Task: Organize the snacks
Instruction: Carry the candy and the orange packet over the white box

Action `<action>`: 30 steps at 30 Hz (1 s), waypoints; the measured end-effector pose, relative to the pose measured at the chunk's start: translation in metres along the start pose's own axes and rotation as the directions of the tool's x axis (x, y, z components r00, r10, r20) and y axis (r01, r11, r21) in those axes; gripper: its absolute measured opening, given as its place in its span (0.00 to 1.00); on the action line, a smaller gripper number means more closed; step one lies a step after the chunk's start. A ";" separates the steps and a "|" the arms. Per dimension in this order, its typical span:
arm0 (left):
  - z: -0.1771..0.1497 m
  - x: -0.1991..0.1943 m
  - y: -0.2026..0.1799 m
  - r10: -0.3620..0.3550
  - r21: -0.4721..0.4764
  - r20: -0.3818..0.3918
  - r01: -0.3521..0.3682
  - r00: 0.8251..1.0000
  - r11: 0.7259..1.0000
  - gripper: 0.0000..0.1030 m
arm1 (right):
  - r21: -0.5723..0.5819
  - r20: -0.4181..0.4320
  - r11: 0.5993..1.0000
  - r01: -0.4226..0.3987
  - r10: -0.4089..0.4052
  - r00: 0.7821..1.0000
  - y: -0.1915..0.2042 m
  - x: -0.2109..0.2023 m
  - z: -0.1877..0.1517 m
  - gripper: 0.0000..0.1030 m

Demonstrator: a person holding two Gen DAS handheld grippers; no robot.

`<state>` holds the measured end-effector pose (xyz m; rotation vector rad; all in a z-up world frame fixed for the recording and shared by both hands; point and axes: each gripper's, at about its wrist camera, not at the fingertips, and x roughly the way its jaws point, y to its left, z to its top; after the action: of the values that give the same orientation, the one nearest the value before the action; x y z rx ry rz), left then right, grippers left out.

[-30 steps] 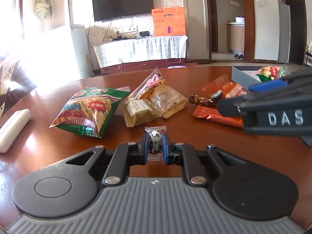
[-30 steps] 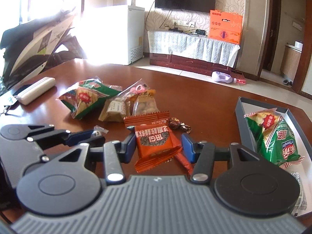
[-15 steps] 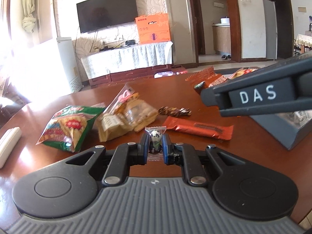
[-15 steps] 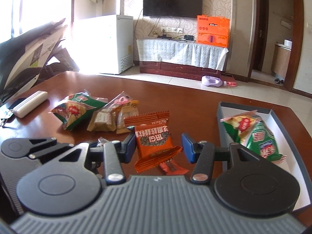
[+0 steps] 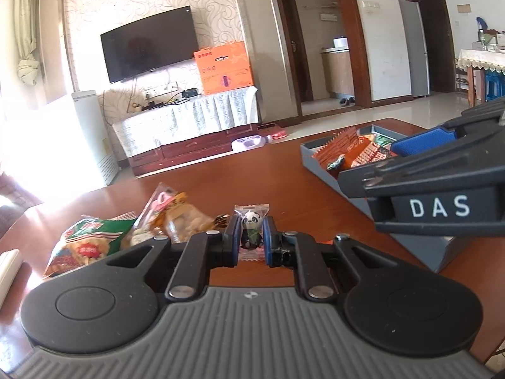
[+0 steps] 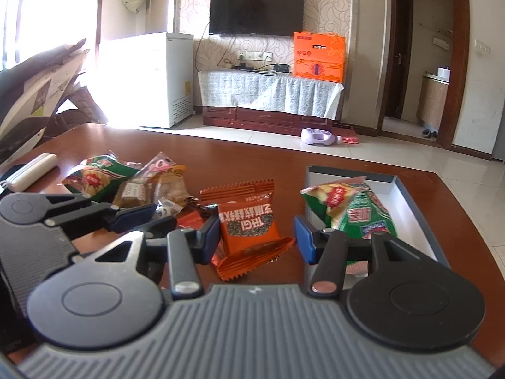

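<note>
My left gripper (image 5: 251, 240) is shut on a small panda candy (image 5: 251, 229) and holds it above the brown table, left of the grey box (image 5: 322, 165). My right gripper (image 6: 257, 237) holds an orange snack packet (image 6: 249, 225) between wide-set fingers, just left of the grey box (image 6: 407, 199), which holds a green chip bag (image 6: 356, 211). The right gripper also shows in the left wrist view (image 5: 426, 145), with the orange packet (image 5: 350, 151) over the box's near end.
On the table's left lie a green chip bag (image 6: 98, 180), clear pastry packets (image 6: 157, 183), a dark wrapped candy (image 6: 194, 203) and a red bar (image 6: 191, 221). A white case (image 6: 31, 170) lies at the far left. The table edge runs behind the box.
Both grippers rose and moved right toward the grey box, each still holding its snack. The orange packet now sits beside the box's near end.
</note>
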<state>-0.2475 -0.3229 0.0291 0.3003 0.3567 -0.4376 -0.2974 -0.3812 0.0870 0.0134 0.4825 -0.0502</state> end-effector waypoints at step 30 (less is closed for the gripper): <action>0.059 0.041 -0.052 -0.120 0.042 0.089 0.116 0.989 0.992 0.17 | 0.080 0.069 0.986 0.143 -0.149 0.986 -0.060 -0.031 -0.004 0.52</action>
<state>-0.2208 -0.4039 0.0545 0.2951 0.2782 -0.5729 -0.3300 -0.4397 0.0975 0.0491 0.4061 -0.2122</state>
